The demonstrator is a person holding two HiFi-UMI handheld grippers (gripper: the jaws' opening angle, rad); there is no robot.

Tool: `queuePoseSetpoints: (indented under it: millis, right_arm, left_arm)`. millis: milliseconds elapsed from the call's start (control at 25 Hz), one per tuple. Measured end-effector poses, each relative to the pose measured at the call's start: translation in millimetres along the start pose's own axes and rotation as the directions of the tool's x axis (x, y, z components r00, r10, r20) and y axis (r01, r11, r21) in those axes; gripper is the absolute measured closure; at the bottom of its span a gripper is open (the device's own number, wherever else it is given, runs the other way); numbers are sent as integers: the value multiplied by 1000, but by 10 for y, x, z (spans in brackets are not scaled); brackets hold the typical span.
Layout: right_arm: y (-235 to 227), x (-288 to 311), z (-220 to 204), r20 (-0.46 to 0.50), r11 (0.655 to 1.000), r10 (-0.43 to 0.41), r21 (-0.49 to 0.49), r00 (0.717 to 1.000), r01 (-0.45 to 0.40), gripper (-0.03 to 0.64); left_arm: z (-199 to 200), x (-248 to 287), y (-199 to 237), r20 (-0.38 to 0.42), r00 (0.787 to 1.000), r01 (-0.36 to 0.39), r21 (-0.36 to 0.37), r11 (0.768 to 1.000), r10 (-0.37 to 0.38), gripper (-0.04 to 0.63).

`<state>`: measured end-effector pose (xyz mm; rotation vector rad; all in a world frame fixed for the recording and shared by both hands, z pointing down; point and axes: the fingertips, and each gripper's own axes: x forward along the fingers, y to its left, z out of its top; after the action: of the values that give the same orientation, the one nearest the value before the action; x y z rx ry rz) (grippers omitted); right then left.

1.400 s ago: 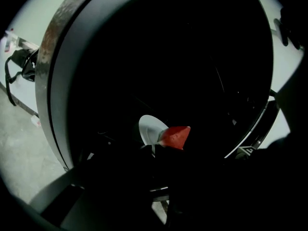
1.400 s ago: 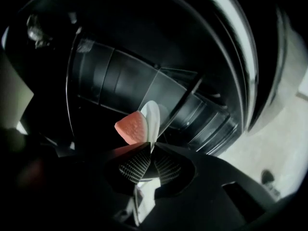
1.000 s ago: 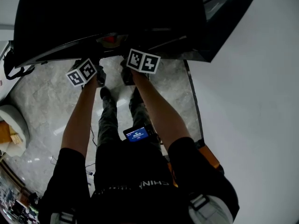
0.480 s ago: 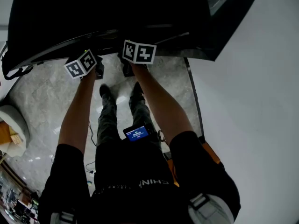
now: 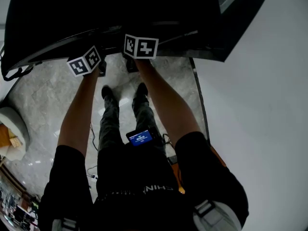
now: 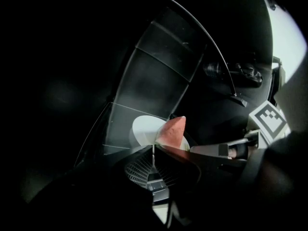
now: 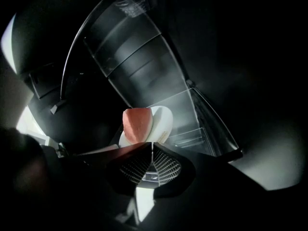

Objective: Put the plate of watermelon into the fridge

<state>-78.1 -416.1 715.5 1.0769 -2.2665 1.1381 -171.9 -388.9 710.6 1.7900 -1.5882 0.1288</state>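
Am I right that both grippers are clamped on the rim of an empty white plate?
Not empty: the right gripper view shows a watermelon slice on the plate. The left gripper and right gripper do clamp its rim.

Inside the dark fridge point(image 5: 110, 13), a clear glass shelf point(image 6: 113, 124), slanted in both gripper views, front edge catching the light, more clear shelves or bins point(image 7: 130, 57) stacked behind and above it. Over its near part a white plate point(image 6: 142, 129) carrying a red watermelon wedge point(image 6: 172, 130), whether touching the glass or just above it impossible to tell. Down in the head view, grey marbled floor point(image 5: 43, 95), two dark shoes point(image 5: 108, 93) planted side by side on it, a pale rounded object point(image 5: 12, 129) at its left edge.
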Motion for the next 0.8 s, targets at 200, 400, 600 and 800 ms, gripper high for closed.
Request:
queuePoseSetpoints:
  millis: [200, 400, 600, 800]
  right_arm:
    - [12, 16, 33, -15, 999, -17, -41, 1000, 17, 594]
    - [21, 46, 51, -57, 998, -16, -53, 998, 13, 595]
    - [42, -44, 82, -43, 998, -1, -55, 999, -1, 595]
    - [222, -367, 168, -45, 998, 55, -18, 997, -56, 595]
  left_arm:
    - [15, 14, -6, -38, 999, 8, 56, 998, -6, 574]
    - [38, 25, 37, -74, 997, 32, 13, 999, -31, 575]
    - [103, -63, 81, -51, 999, -5, 55, 998, 8, 581]
    - [186, -286, -273, -59, 995, 89, 91, 992, -84, 581]
